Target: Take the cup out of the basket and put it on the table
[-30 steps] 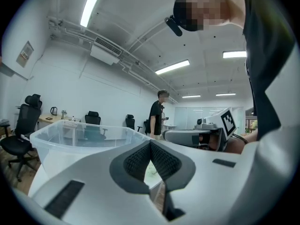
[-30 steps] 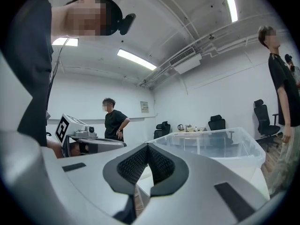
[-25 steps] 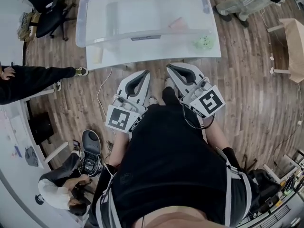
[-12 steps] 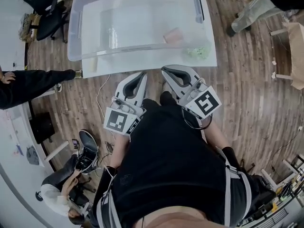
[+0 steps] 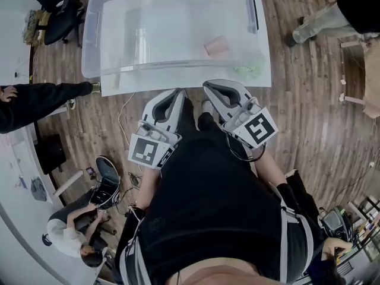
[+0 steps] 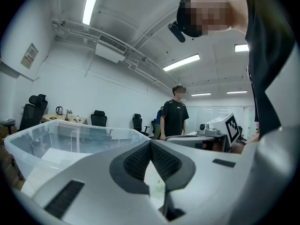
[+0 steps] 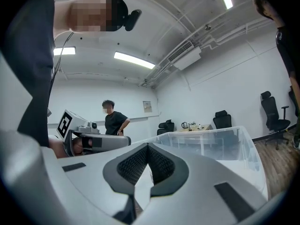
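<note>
A clear plastic bin (image 5: 89, 52), the basket, stands on a white table (image 5: 264, 79) ahead of me. Inside it I make out a faint clear upright shape (image 5: 140, 40) that may be the cup, a pink piece (image 5: 216, 45) and a green thing (image 5: 250, 69). My left gripper (image 5: 178, 92) and right gripper (image 5: 208, 86) are side by side just short of the table's near edge, both pointing at the bin. Each is shut and holds nothing, as the left gripper (image 6: 150, 142) and right gripper (image 7: 147, 146) show in their own views. The bin's wall (image 6: 70, 137) rises just beyond the jaws.
Wooden floor surrounds the table. A person's legs (image 5: 320, 16) stand at the far right, another's arm and foot (image 5: 41, 97) reach in at the left, and someone crouches by equipment (image 5: 77, 242) at the lower left. Office chairs (image 5: 56, 10) stand at the far left. A person in black (image 6: 176, 114) stands beyond the bin.
Both grippers have moved forward together toward the table, and the bin now sits closer and larger in the head view. The jaws stayed shut.
</note>
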Action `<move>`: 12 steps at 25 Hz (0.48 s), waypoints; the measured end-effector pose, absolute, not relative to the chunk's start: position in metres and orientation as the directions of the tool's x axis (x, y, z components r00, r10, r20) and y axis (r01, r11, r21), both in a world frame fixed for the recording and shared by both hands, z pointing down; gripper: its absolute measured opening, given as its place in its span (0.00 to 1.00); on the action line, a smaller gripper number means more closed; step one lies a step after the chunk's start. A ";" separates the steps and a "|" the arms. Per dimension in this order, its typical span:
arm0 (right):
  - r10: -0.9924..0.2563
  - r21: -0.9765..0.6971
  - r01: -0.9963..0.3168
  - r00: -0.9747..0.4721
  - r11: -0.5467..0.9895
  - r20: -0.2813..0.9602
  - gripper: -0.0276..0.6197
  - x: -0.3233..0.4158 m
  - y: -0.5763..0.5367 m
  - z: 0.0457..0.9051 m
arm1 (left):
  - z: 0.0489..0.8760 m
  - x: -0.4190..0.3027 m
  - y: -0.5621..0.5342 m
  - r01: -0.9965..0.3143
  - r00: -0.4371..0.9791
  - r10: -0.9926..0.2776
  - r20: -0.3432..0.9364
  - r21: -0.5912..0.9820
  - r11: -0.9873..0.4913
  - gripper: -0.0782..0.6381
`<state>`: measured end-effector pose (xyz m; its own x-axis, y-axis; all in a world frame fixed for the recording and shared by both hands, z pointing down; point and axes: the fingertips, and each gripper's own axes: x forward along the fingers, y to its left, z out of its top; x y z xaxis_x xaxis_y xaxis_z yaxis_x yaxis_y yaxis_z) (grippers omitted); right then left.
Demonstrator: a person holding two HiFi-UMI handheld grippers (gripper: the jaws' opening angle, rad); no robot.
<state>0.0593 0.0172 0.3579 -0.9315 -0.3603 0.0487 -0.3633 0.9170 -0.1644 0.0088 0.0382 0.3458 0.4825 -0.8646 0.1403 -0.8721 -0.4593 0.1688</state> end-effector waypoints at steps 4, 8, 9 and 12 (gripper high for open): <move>-0.378 -0.158 -0.383 -0.924 0.910 0.057 0.07 0.053 0.002 0.361 | 0.348 0.000 0.023 -0.867 0.492 -0.860 0.134 0.162 -0.471 0.13; -0.403 -0.151 -0.409 -0.912 0.900 0.070 0.07 0.048 -0.012 0.360 | 0.347 -0.006 0.006 -0.855 0.515 -0.848 0.128 0.152 -0.496 0.13; -0.409 -0.147 -0.415 -0.910 0.898 0.074 0.07 0.045 -0.016 0.359 | 0.346 -0.009 0.001 -0.851 0.521 -0.844 0.126 0.152 -0.503 0.13; -0.428 -0.145 -0.435 -0.900 0.889 0.080 0.07 0.036 -0.027 0.359 | 0.347 -0.017 -0.011 -0.838 0.541 -0.832 0.120 0.158 -0.522 0.13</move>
